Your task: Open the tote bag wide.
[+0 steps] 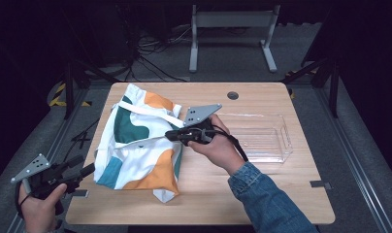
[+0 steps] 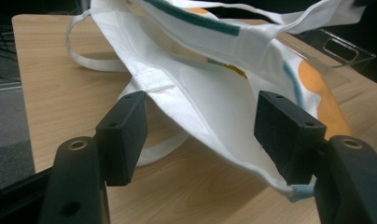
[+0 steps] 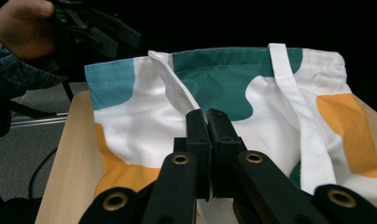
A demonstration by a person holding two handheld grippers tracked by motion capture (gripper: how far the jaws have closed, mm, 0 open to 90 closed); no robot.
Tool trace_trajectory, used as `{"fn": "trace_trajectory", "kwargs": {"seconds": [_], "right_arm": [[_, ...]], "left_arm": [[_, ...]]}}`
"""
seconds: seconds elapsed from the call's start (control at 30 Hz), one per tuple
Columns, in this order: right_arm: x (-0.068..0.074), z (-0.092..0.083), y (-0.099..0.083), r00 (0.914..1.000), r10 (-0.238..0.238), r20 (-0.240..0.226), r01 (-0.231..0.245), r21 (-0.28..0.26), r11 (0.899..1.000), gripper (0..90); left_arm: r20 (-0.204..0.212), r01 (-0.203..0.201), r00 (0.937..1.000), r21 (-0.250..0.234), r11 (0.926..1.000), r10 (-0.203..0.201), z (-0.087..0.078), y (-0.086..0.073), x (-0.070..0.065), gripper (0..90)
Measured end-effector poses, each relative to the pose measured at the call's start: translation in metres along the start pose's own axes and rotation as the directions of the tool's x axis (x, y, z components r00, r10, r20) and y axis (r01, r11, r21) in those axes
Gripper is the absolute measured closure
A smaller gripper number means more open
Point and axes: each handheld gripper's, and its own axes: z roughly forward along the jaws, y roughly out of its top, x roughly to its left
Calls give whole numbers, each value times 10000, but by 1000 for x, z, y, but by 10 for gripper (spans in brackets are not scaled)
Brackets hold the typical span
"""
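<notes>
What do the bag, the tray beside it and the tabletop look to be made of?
Bag: woven cloth, probably canvas, matte; stitched seams and soft folds show, printed teal and orange.
Tray: clear hard plastic, glossy; the table shows through it.
Tabletop: pale wood or wood-look laminate, smooth, with grain lines.

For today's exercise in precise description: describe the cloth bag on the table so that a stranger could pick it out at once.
Start at the wooden table and look to its left half. There lies a soft tote bag, its edge pinched by the right tool. Unlike the clear plastic tray beside it, it is white cloth with teal, green and orange patches and white straps.
</notes>
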Motion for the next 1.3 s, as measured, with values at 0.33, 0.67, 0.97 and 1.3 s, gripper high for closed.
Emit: {"fn": "trace_trajectory", "kwargs": {"seconds": [0.33, 0.67, 0.97, 1.3], "right_arm": [[2, -28, -4, 9989, 129, 452, -109, -439, 9990, 881], [4, -57, -9, 9949, 470, 888, -365, -1166, 9925, 881], [3, -68, -12, 9922, 840, 918, -683, -1630, 9843, 881], [2, -70, -14, 9906, 931, 1000, -740, -1805, 9808, 881]], "left_arm": [[-220, 189, 9996, -205, 9996, -194, -4, -2, 7, 353], [-354, -78, 9993, 42, 10000, 80, -1, -4, 8, 380], [-872, -884, 9911, 1288, 9877, 1001, 24, -8, 7, 426], [-988, -1428, 9818, 1798, 9733, 1622, 47, -3, 9, 709]]}}
